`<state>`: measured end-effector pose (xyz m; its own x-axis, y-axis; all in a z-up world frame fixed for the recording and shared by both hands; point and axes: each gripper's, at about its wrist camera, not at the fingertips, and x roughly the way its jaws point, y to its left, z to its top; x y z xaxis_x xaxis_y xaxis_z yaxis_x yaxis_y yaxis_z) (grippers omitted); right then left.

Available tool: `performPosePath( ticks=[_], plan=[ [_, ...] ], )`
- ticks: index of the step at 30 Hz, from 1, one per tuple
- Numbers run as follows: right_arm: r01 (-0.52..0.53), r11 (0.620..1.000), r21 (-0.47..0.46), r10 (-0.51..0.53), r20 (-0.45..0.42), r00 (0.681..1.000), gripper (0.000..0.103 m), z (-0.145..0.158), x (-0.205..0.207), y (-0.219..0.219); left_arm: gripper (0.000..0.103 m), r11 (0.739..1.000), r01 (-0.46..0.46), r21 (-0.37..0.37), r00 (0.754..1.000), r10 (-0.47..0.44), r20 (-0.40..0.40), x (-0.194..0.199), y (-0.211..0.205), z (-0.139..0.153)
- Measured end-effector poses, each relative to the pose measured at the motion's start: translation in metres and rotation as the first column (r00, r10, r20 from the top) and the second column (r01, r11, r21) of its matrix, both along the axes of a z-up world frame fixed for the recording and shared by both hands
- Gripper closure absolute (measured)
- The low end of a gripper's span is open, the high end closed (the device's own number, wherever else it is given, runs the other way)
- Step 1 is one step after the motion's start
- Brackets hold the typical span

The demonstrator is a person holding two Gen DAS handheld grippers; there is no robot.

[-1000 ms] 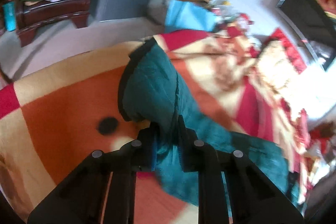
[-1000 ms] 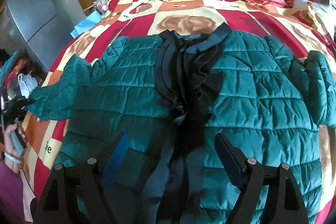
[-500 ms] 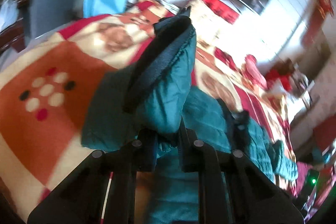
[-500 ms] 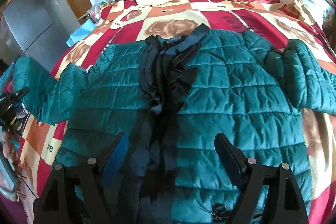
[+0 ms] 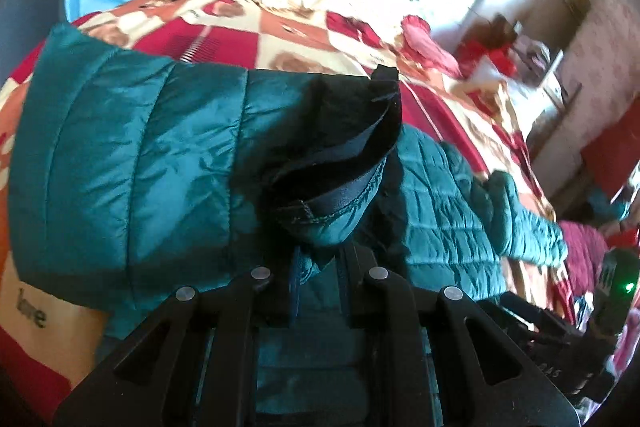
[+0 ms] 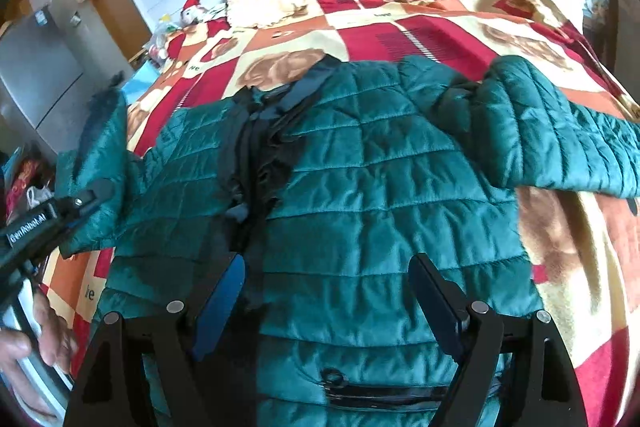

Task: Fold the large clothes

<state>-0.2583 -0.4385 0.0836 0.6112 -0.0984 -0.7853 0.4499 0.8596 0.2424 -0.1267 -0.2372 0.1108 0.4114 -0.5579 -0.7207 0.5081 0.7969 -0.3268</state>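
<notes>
Left claw [image 5: 316, 267], clamped on quilted teal puffer jacket's [image 6: 380, 195] sleeve cuff [image 5: 332, 195], has swung it inward over the body, starting the fold; right claw [image 6: 326, 299] hovers open.

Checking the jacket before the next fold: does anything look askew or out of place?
Only the teal quilted jacket mid-fold: its one sleeve is lifted off the patchwork bedspread, pinched in the left claw; the other sleeve lies outstretched. Nothing damaged.
</notes>
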Motion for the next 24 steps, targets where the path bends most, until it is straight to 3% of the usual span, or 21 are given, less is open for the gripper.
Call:
performPosePath(
  ticks=[9, 14, 15, 18, 19, 24],
  plan=[
    [0.036, 0.999, 0.04, -0.036, -0.01, 0.999, 0.02, -0.01, -0.017, -0.022, 0.089, 0.994, 0.096, 0.061, 0.994, -0.092, -0.066, -0.015, -0.046, -0.039],
    [0.077, 0.992, 0.1, -0.078, 0.005, 0.997, 0.018, -0.015, -0.026, -0.035, 0.087, 0.99, 0.135, 0.037, 0.988, -0.132, -0.075, -0.027, -0.058, -0.044],
    [0.082, 0.991, 0.104, -0.083, 0.005, 0.997, 0.016, -0.015, -0.026, -0.036, 0.083, 0.989, 0.147, 0.028, 0.986, -0.144, -0.086, -0.028, -0.058, -0.043],
    [0.093, 0.988, 0.123, -0.096, 0.015, 0.995, 0.014, -0.014, -0.029, -0.039, 0.052, 0.976, 0.216, 0.004, 0.969, -0.213, -0.128, -0.035, -0.056, -0.036],
    [0.096, 0.987, 0.13, -0.1, 0.018, 0.995, 0.014, -0.013, -0.03, -0.039, 0.048, 0.972, 0.236, -0.003, 0.964, -0.235, -0.128, -0.04, -0.054, -0.031],
    [0.084, 0.981, 0.173, -0.094, 0.046, 0.995, 0.009, -0.008, -0.023, -0.037, 0.047, 0.954, 0.298, -0.007, 0.952, -0.298, -0.064, -0.057, -0.011, 0.002]
  ],
)
